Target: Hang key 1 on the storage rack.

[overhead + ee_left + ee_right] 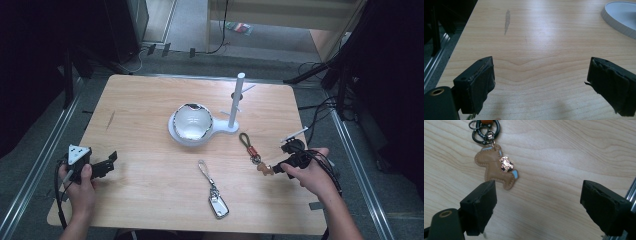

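Observation:
A keychain lies on the wooden table [150, 100], with a brown braided strap [246, 141] and a tan leather horse charm [265, 169]. My right gripper [278, 168] is just right of the charm, held in a hand near the table's right edge. In the right gripper view the horse charm [495, 168] hangs from dark rings [484, 131] and lies flat just beyond the left jaw. My right gripper [539, 187] is open over bare wood. A second keychain with a silver fob [218, 205] lies near the front. My left gripper [111, 162] [541, 65] is open at the front left.
A shiny bowl [192, 121] sits on the white base [220, 131] of a peg stand [236, 100] at the table's middle. That base's rim [621, 17] shows at the top right of the left gripper view. Metal rails and cables run along both table sides.

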### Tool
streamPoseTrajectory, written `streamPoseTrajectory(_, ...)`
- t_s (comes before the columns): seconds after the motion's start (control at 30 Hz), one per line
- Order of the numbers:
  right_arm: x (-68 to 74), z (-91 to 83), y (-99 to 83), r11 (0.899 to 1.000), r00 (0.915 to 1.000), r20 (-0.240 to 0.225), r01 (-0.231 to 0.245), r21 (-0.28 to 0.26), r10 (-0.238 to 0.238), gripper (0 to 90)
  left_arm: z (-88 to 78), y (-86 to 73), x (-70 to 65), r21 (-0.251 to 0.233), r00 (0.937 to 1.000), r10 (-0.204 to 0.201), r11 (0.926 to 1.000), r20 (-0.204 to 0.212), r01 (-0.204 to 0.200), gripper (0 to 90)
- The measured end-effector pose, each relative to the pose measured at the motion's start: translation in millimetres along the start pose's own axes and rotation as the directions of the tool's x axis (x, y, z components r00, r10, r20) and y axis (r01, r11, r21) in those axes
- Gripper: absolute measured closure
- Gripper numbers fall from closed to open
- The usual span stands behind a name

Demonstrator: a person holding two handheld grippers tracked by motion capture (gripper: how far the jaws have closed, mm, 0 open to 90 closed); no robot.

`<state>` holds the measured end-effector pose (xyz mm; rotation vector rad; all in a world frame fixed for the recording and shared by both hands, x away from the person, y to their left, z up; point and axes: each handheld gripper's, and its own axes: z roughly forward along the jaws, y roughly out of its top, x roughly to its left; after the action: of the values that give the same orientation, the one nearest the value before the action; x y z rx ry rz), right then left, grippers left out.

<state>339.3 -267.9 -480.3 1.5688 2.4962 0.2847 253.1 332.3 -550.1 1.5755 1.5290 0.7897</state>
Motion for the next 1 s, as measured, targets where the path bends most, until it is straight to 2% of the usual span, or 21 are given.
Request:
streamPoseTrajectory(0.27, 4.7, 4.6, 14.9, 0.999, 0.9998, -0.004, 0.017, 0.028, -0.017, 14.1, 0.2, -0.1, -0.3, -0.003, 1.0000, 0.000, 1.0000, -0.003, 0.000, 7.9)
streamPoseTrajectory(0.47, 8.4, 6.0, 26.1, 0.999, 0.9996, -0.008, 0.028, 0.030, -0.027, 14.2, -0.6, -0.2, -0.2, -0.011, 1.0000, 0.000, 0.9999, -0.002, 0.000, 7.9)
streamPoseTrajectory(0.57, 10.3, 7.2, 31.0, 0.999, 0.9995, -0.005, 0.030, 0.028, -0.030, 14.5, -1.3, -0.5, -0.2, -0.023, 0.9999, 0.000, 0.9997, -0.011, 0.000, 7.9)
streamPoseTrajectory(0.67, 12.1, 9.0, 36.3, 0.999, 0.9995, -0.007, 0.032, 0.027, -0.032, 14.9, -2.2, -1.2, -1.9, -0.048, 0.9992, 0.007, 0.9988, -0.039, -0.008, 7.9)
streamPoseTrajectory(0.73, 14.8, 11.0, 41.3, 0.999, 0.9996, -0.004, 0.027, 0.029, -0.027, 16.1, -2.6, -1.1, -2.8, -0.048, 0.9986, 0.015, 0.9987, -0.050, -0.017, 7.9)
streamPoseTrajectory(0.9, 18.7, 14.5, 47.2, 0.999, 0.9995, -0.010, 0.029, 0.037, -0.029, 18.4, -2.9, -1.4, -3.4, -0.057, 0.9980, 0.019, 0.9981, -0.060, -0.022, 7.8)
streamPoseTrajectory(1.0, 22.5, 16.9, 51.1, 0.998, 0.9989, -0.013, 0.046, 0.039, -0.046, 22.0, -4.3, -2.2, -3.5, -0.084, 0.9976, 0.017, 0.9962, -0.067, -0.022, 7.8)
